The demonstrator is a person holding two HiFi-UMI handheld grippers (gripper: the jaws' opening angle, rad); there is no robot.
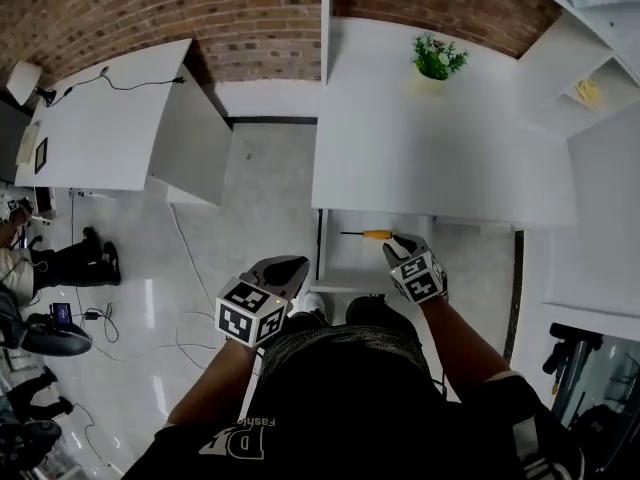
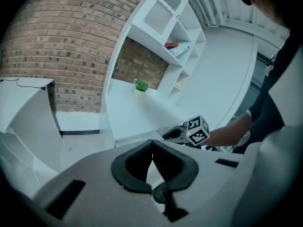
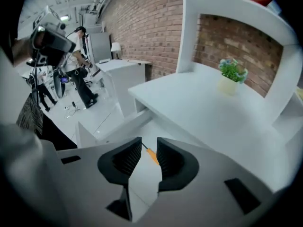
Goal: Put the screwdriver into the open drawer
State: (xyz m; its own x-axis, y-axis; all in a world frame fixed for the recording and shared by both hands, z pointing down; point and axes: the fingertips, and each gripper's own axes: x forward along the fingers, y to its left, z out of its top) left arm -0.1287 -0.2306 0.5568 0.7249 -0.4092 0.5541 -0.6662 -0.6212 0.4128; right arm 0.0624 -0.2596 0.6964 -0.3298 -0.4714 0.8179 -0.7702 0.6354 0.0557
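Two claws, both empty: right claw (image 1: 400,243) open, left claw (image 1: 292,266) closed. The screwdriver (image 1: 372,234) lies in the open drawer (image 1: 350,265) below the counter (image 1: 440,158), near the right claw, which could knock it askew if lowered carelessly.

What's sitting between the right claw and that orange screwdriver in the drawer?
Nothing. In the right gripper view the right claw is open and empty, and only bare white drawer floor shows between it and the screwdriver.
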